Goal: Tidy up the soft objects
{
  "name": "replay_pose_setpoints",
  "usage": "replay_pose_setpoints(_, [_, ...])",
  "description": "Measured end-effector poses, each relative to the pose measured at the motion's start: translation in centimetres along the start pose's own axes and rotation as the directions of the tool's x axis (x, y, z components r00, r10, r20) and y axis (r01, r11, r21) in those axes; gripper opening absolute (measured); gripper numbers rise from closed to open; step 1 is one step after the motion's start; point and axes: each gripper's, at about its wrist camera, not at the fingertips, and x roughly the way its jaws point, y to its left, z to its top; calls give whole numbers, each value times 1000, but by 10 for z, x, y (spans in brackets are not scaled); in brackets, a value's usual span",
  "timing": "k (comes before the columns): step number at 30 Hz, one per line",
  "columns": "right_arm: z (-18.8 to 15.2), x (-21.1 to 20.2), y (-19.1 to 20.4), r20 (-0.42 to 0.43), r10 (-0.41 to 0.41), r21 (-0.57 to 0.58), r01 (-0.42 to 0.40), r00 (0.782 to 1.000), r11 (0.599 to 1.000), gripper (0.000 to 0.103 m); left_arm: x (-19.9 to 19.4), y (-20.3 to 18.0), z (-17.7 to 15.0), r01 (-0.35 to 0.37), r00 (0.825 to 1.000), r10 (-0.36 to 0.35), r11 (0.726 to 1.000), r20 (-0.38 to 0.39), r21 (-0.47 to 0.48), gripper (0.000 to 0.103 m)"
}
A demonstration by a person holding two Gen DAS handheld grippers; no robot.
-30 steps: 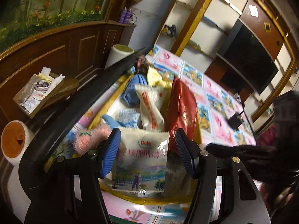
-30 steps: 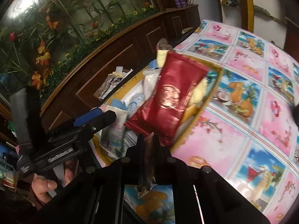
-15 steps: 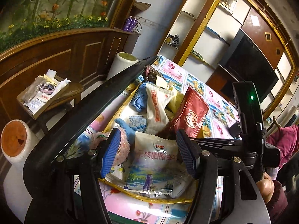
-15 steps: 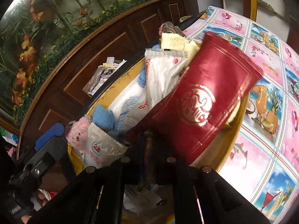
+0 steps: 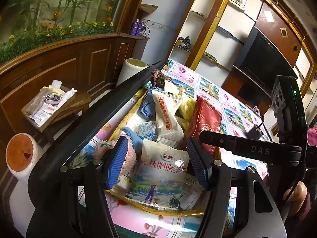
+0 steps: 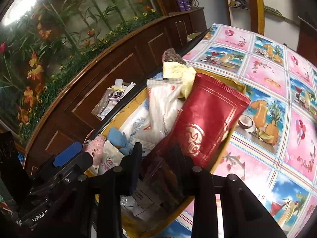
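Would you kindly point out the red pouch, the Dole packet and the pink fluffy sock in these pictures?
red pouch (image 6: pixel 206 127), right wrist view, middle of its front face.
Dole packet (image 5: pixel 164 170), left wrist view, printed front below the logo.
pink fluffy sock (image 5: pixel 129 159), left wrist view, fuzzy surface beside the blue pad.

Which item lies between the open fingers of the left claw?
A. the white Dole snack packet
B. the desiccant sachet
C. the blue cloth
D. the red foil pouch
A: in the left wrist view the Dole packet lies between the blue pads of the open left claw, in the yellow tray.
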Motion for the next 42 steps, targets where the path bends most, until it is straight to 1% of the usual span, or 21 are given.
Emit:
replay_pose_setpoints(3, [-2,0,-6,-1,-1,19,1,1000,1000,31,-2,-6,-1,-46,999,46,999,19,24,62])
replay_pose_setpoints(5, [-5,-2,-8,5,-4,24,4,1000,1000,31,-7,-13,-2,-117,992,115,992,55,50,62])
replay_pose_setpoints(6, [-6,-4,-9,8,-6,24,6,1000,1000,31,-10,-18,-2,-187,980,181,980,88,67,62])
replay_pose_setpoints(8, [-10,-9,-9,18,-13,18,13,1000,1000,31,-18,-27,-3,-303,944,285,948,164,97,62])
replay_pose_setpoints(10, [-14,-13,-8,29,-21,7,21,999,1000,31,-29,-37,-5,-400,896,365,910,253,105,64])
replay_pose_setpoints(11, [-16,-16,-8,34,-26,0,26,999,1000,31,-35,-43,-6,-432,873,388,896,295,100,73])
replay_pose_setpoints(12, [-19,-18,-8,38,-30,-4,31,999,1000,31,-41,-46,-7,-443,859,390,891,332,99,88])
replay_pose_setpoints(13, [-21,-21,-8,42,-34,-7,34,999,999,31,-46,-51,-8,-435,852,371,894,370,105,94])
replay_pose_setpoints(14, [-24,-22,-9,45,-36,-8,36,998,999,31,-50,-54,-9,-421,849,348,900,398,112,103])
replay_pose_setpoints(15, [-27,-24,-11,47,-38,-9,38,998,999,31,-53,-56,-10,-419,844,340,901,416,114,103])
replay_pose_setpoints(16, [-30,-25,-13,49,-40,-10,40,998,999,31,-52,-57,-10,-435,835,357,895,418,104,103])
replay_pose_setpoints(17, [-33,-27,-14,51,-44,-12,45,998,999,31,-50,-57,-9,-439,836,365,893,411,101,103])
replay_pose_setpoints(18, [-37,-28,-16,55,-50,-13,51,997,999,31,-49,-57,-8,-429,846,358,897,395,105,103])
replay_pose_setpoints(20, [-42,-32,-19,66,-59,-10,60,996,998,31,-43,-56,-8,-394,876,339,913,343,104,103])
replay_pose_setpoints(23, [-51,-37,-24,74,-74,-8,74,995,997,31,-38,-58,-10,-353,909,315,930,271,103,103])
replay_pose_setpoints(25, [-57,-40,-26,76,-87,-15,88,993,996,31,-36,-68,-14,-343,919,311,933,243,106,103])
replay_pose_setpoints(26, [-59,-41,-27,77,-98,-23,100,992,995,31,-35,-71,-15,-345,921,313,932,234,109,103])
replay_pose_setpoints(30, [-69,-45,-25,80,-126,-64,132,989,989,32,-30,-86,-21,-365,917,332,922,223,129,103])
replay_pose_setpoints(35, [-81,-49,-17,100,-164,-138,177,981,975,43,-23,-97,-26,-367,921,335,917,198,156,103])
replay_pose_setpoints(40, [-87,-52,-11,113,-178,-179,197,977,964,50,-17,-98,-27,-359,928,334,920,163,155,103])
replay_pose_setpoints(42, [-88,-51,-12,113,-177,-179,195,978,964,51,-15,-99,-28,-362,928,339,918,157,160,103])
